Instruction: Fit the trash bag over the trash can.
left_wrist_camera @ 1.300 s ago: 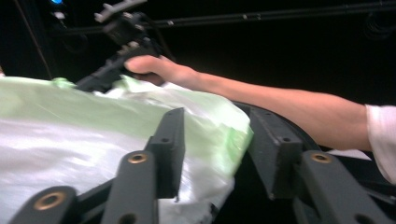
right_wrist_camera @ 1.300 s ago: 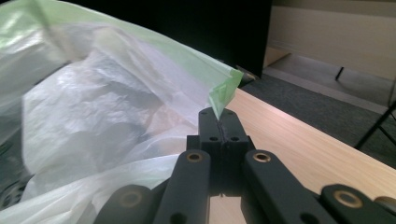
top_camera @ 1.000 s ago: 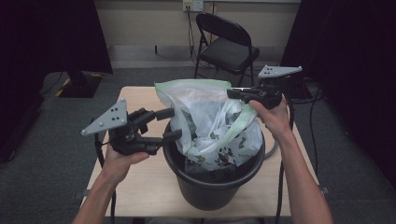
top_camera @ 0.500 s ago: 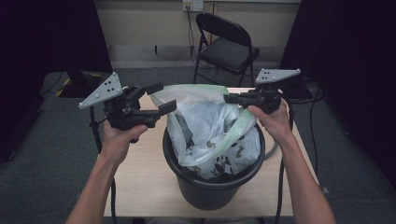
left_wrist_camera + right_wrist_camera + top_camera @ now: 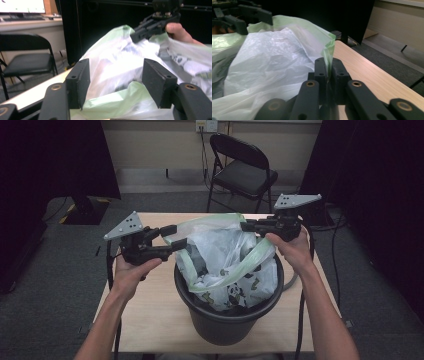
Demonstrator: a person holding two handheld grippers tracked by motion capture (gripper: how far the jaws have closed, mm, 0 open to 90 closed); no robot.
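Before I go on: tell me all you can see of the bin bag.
The bin bag is thin, crinkled plastic, translucent white with a pale green rim and small dark prints. It sits in the black bucket, its mouth pulled up above the rim. The right tongs pinch its green edge; the left tongs stand open around another fold, having just been closing.

Curtained lab: folding chair [image 5: 241,169], table [image 5: 150,310]

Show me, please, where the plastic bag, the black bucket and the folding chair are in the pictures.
plastic bag [image 5: 227,252]: high view, on its crumpled white middle.
black bucket [image 5: 227,327]: high view, on its front outer wall.
folding chair [image 5: 245,172]: high view, on its seat.
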